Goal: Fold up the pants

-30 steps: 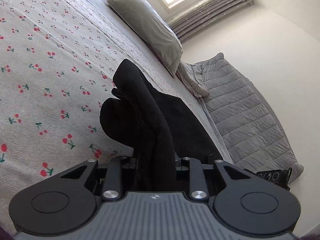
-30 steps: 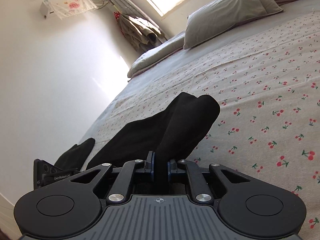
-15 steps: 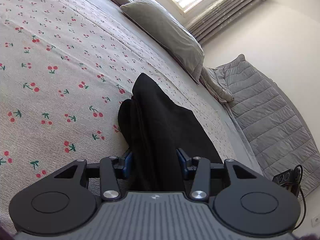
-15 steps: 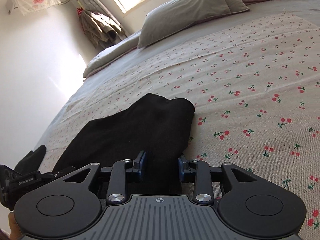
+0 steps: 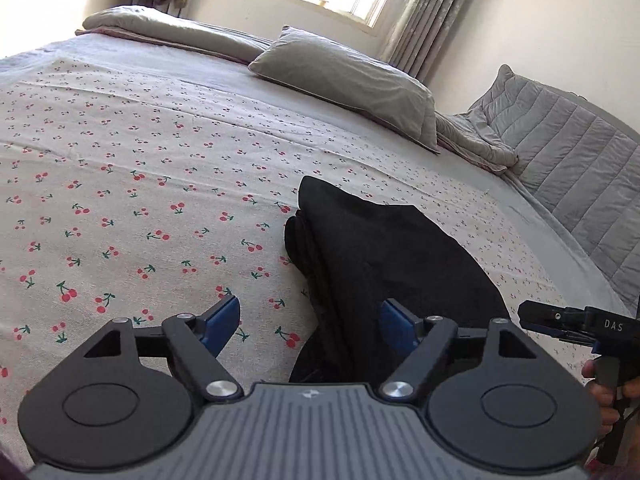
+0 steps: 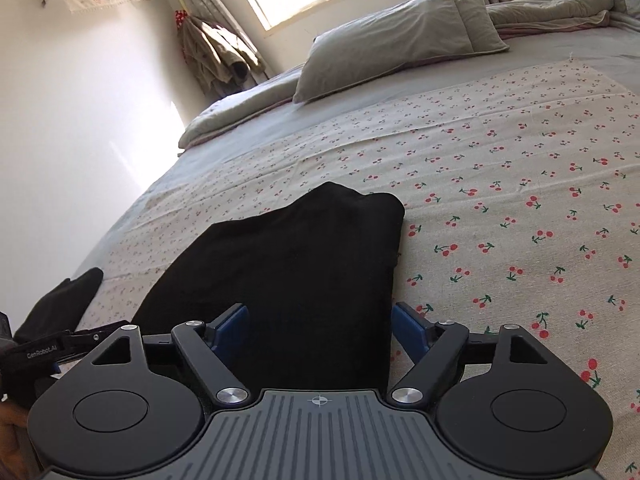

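Note:
Black pants point(image 5: 384, 256) lie folded over on the cherry-print sheet point(image 5: 132, 184), a thick fold edge on their left side. They also show in the right wrist view point(image 6: 288, 264), lying flat. My left gripper point(image 5: 310, 322) is open and empty, its blue pads either side of the near end of the pants. My right gripper point(image 6: 320, 330) is open and empty over the near end of the pants. The right gripper shows in the left wrist view point(image 5: 576, 324) at the right edge. The left gripper shows in the right wrist view point(image 6: 48, 350) at the left edge.
A grey pillow point(image 5: 352, 80) and a folded grey duvet point(image 5: 168, 32) lie at the head of the bed under the window. A quilted grey cover point(image 5: 576, 160) lies at the right. Another dark cloth point(image 6: 68, 296) lies at the bed's left edge near the white wall.
Both grippers were shut on the pants a second ago. They lowered the cloth onto the bed, opened and drew back. The pants now lie flat and released.

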